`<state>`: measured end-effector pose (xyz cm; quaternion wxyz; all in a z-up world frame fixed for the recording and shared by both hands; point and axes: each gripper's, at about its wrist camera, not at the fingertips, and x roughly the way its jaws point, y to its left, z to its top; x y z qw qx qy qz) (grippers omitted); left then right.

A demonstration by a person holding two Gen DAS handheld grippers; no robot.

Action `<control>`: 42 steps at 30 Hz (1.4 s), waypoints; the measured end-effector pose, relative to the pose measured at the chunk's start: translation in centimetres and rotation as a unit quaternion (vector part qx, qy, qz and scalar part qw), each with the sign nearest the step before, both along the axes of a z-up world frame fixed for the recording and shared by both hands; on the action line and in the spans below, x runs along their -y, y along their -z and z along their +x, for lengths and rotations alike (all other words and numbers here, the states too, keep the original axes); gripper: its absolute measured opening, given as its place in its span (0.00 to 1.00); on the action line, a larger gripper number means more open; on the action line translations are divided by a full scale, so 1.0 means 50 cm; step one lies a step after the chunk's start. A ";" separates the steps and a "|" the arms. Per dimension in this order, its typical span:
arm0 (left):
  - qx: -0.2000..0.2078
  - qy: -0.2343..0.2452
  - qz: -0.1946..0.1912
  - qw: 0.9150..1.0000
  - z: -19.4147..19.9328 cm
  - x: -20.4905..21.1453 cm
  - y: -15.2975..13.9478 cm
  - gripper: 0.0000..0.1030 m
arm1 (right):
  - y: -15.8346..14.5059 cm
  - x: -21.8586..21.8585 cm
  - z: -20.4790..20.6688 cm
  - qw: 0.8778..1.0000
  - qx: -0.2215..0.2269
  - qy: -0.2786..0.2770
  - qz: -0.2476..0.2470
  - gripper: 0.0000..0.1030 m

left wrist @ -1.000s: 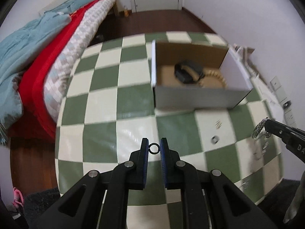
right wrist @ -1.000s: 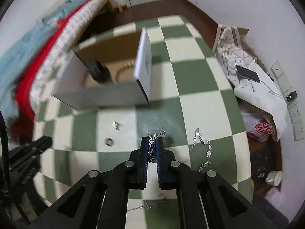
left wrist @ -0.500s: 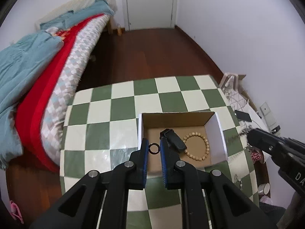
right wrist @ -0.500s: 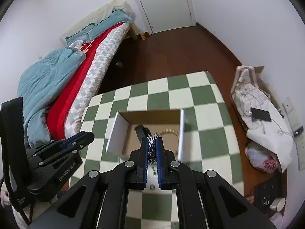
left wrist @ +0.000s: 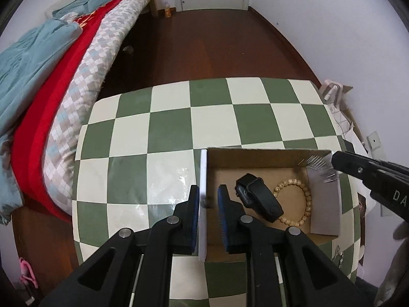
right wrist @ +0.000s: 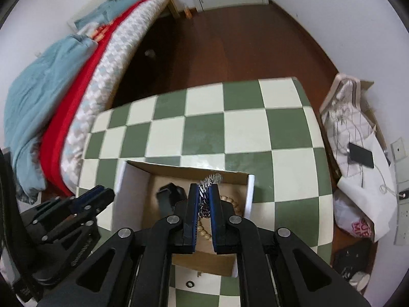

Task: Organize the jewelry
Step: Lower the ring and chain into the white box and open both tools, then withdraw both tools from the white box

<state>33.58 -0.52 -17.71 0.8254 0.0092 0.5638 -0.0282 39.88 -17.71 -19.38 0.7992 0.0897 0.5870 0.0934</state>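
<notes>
**Drop-off over the box: both fingers easing apart**

Left wrist view: left gripper (left wrist: 208,198) hung over the near-left wall of the cardboard box (left wrist: 263,154) on the checkered table (left wrist: 168,125). Its fingers had just been opening; the small ring looked blurred between them, apparently slipping free. Box held a black watch (left wrist: 259,200) and a bead bracelet (left wrist: 294,202).

Right wrist view: right gripper (right wrist: 203,197) stood above the box, fingers just been opening, silver chain (right wrist: 208,183) between them, grip uncertain. Another ring (right wrist: 189,284) lay on the table. Next, judged: open wider, then fetch the rest.
</notes>
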 end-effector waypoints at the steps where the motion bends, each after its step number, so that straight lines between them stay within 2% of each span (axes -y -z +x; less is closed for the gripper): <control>1: 0.004 -0.005 0.001 1.000 -0.001 -0.002 -0.003 0.19 | 0.001 0.007 0.002 1.000 -0.001 0.004 0.001 0.30; 2: 0.007 -0.008 0.006 1.000 0.000 -0.004 -0.006 0.31 | -0.001 0.011 0.001 1.000 0.000 0.007 0.002 0.42; 3: 0.014 -0.013 0.012 1.000 -0.001 -0.007 -0.011 0.52 | -0.003 0.016 -0.001 1.000 0.001 0.010 0.005 0.63; 4: 0.020 -0.018 0.013 1.000 -0.002 -0.011 -0.016 0.65 | -0.006 0.020 -0.003 1.000 0.002 0.012 0.004 0.73; 5: 0.026 -0.025 0.014 0.999 -0.003 -0.015 -0.022 0.84 | -0.011 0.024 -0.007 1.000 0.006 0.015 0.001 0.73; 7: 0.039 -0.035 0.021 0.998 -0.008 -0.024 -0.035 0.88 | -0.016 0.028 -0.018 1.000 0.008 0.018 -0.016 0.77; 8: 0.042 -0.039 0.031 0.998 -0.012 -0.028 -0.039 0.92 | -0.016 0.028 -0.025 0.999 0.006 0.019 -0.027 0.82; 9: 0.046 -0.043 0.045 0.997 -0.016 -0.030 -0.042 1.00 | -0.014 0.027 -0.035 0.999 0.004 0.020 -0.047 0.94; 10: 0.049 -0.043 0.051 0.997 -0.018 -0.032 -0.044 1.00 | -0.010 0.025 -0.047 0.998 0.005 0.020 -0.064 0.98; 14: 0.059 -0.048 0.078 0.994 -0.042 -0.037 -0.043 1.00 | 0.012 0.013 -0.088 0.994 -0.002 0.016 -0.109 1.00; 20: 0.062 -0.054 0.095 0.992 -0.086 -0.040 -0.045 1.00 | 0.021 0.005 -0.148 0.993 0.002 0.030 -0.116 1.00; 29: 0.095 -0.056 0.086 0.990 -0.165 -0.041 -0.107 1.00 | -0.055 -0.001 -0.221 0.989 0.049 0.050 -0.129 1.00; 42: 0.162 -0.054 0.074 0.982 -0.300 -0.045 -0.232 1.00 | -0.206 -0.014 -0.349 0.980 0.131 0.060 -0.140 1.00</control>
